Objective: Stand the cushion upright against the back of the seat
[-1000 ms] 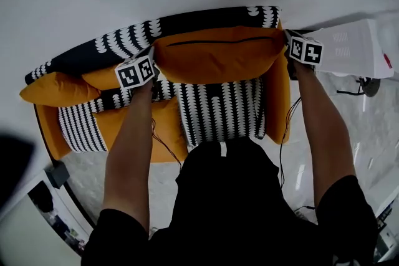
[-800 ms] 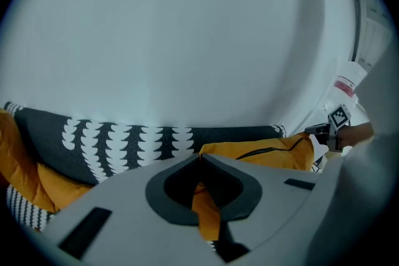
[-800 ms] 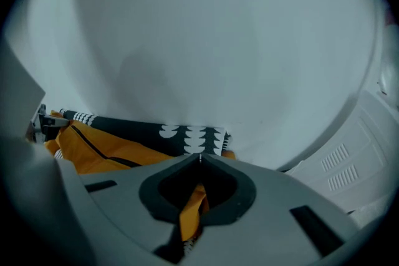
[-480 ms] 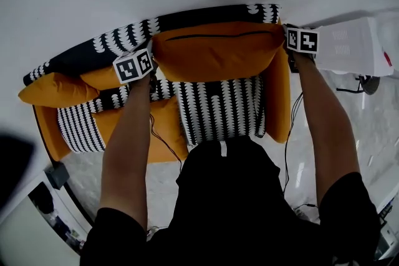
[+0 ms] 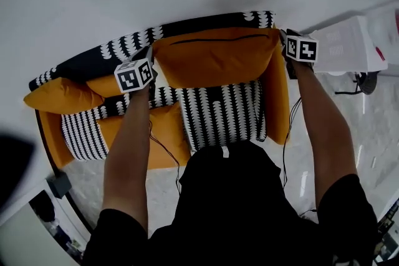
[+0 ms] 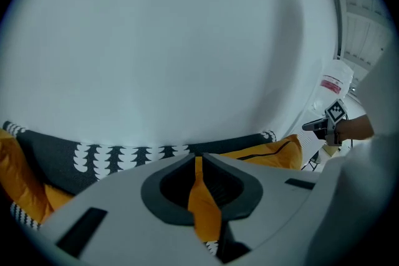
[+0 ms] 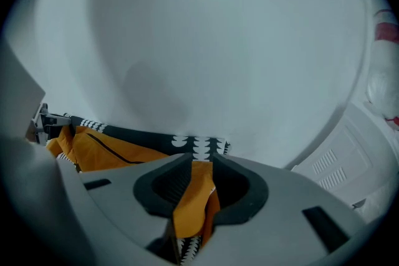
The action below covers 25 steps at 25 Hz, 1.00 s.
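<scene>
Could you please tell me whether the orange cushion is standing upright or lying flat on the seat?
Upright: the orange cushion is on edge, zip uppermost, against the patterned sofa back.

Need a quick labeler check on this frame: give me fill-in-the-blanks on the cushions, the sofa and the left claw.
1. The left claw is ___ on the orange cushion.
2. Behind that cushion runs the sofa's black-and-white ___.
3. The striped cushion lies on the ___ seat.
Missing words: shut; backrest; orange.
</scene>
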Available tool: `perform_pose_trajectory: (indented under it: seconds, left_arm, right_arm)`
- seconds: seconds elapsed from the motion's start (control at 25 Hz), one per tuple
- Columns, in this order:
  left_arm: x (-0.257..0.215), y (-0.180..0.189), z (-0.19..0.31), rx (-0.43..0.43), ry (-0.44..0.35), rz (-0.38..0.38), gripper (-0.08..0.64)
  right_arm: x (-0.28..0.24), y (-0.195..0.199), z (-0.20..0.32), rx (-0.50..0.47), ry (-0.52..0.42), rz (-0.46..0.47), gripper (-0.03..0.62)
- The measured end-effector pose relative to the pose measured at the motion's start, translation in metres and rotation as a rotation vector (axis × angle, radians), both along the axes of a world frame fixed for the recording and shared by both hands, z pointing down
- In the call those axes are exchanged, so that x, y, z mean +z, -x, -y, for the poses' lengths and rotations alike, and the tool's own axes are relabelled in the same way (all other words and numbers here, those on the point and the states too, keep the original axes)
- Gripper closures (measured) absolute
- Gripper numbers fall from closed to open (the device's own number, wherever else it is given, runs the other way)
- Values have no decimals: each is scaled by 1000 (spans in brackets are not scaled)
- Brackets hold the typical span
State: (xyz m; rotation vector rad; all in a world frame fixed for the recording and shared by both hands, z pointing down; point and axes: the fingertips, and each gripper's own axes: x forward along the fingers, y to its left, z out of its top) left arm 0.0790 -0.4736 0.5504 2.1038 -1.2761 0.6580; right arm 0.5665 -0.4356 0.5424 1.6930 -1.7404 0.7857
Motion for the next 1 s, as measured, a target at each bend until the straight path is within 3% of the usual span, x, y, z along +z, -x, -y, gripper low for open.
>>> perform_pose_trajectory:
  seconds: [0.24,0.6,1.0]
  left_arm:
    - [-19,-9,-27,36,-29,-62,535]
    - [-68,-57,-83,217,-88,-197,541]
    - [-144,-105,-184,341,-149,-210,543]
  right_arm:
    - [-26,30,-31,-7,-62,66,494]
    - [-101,98,-111,-37,-228,297,543]
    - [-170,157,-211,-160,-339,462,557]
